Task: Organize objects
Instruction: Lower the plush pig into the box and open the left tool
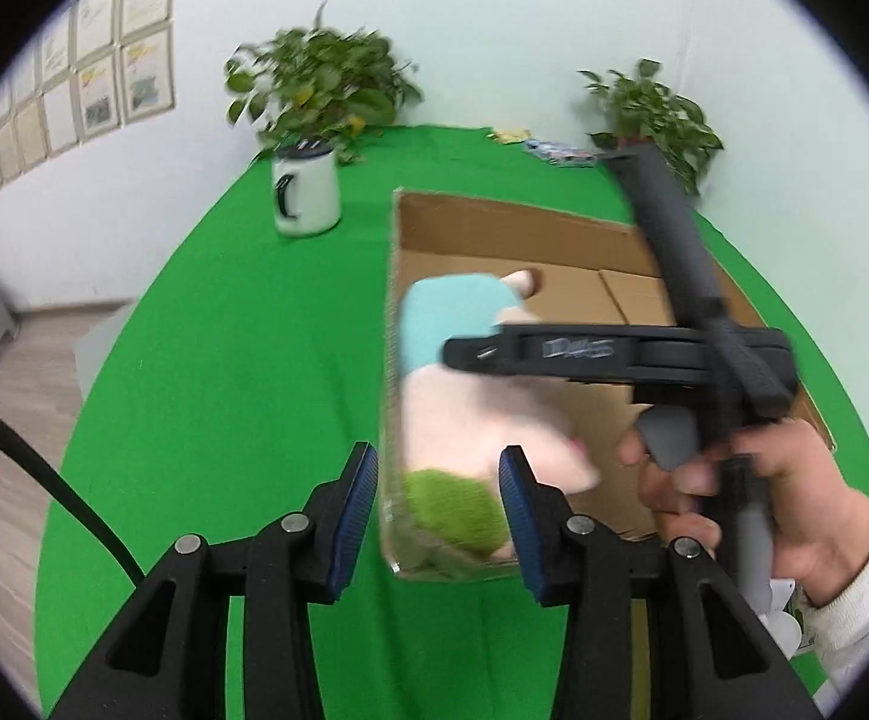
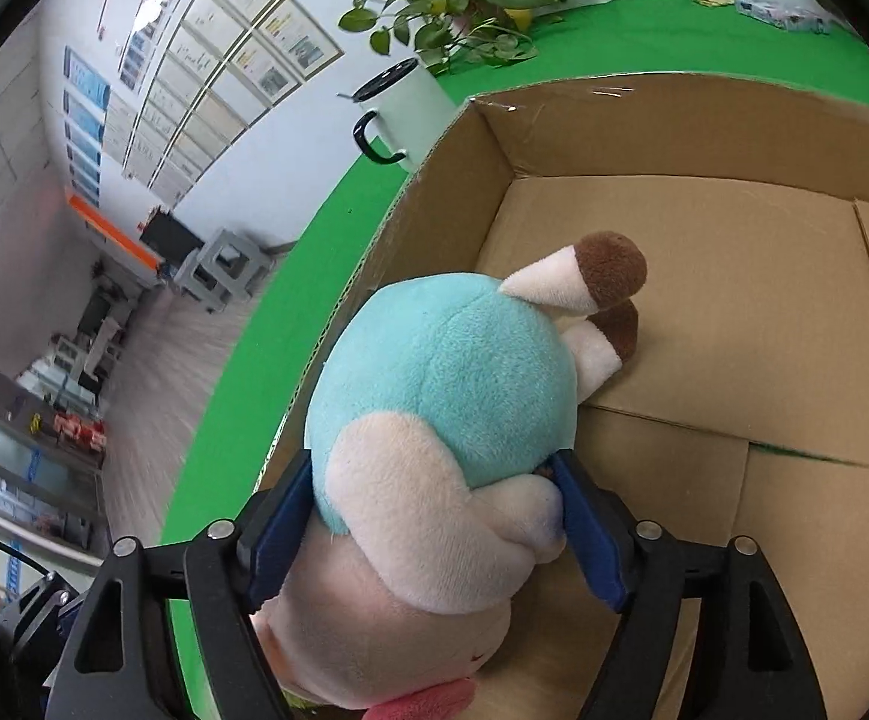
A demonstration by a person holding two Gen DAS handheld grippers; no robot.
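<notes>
A plush toy (image 2: 446,372) with a pink body, teal clothing and brown-tipped feet lies inside an open cardboard box (image 2: 674,120), against its left wall. My right gripper (image 2: 431,462) has its blue pads on either side of the toy's middle; the toy looks unsqueezed and its feet rest on the box floor. In the left wrist view the same toy (image 1: 464,414) shows blurred, with a green patch at its near end, and the right gripper (image 1: 482,354) reaches across it. My left gripper (image 1: 437,480) hangs open and empty just before the box's near left corner (image 1: 389,480).
A green cloth (image 1: 224,360) covers the table. A white mug (image 1: 305,192) with a black handle stands left of the box. Two potted plants (image 1: 320,84) (image 1: 656,108) sit at the back, with small packets (image 1: 554,150) between them. A person's hand (image 1: 782,492) holds the right gripper's handle.
</notes>
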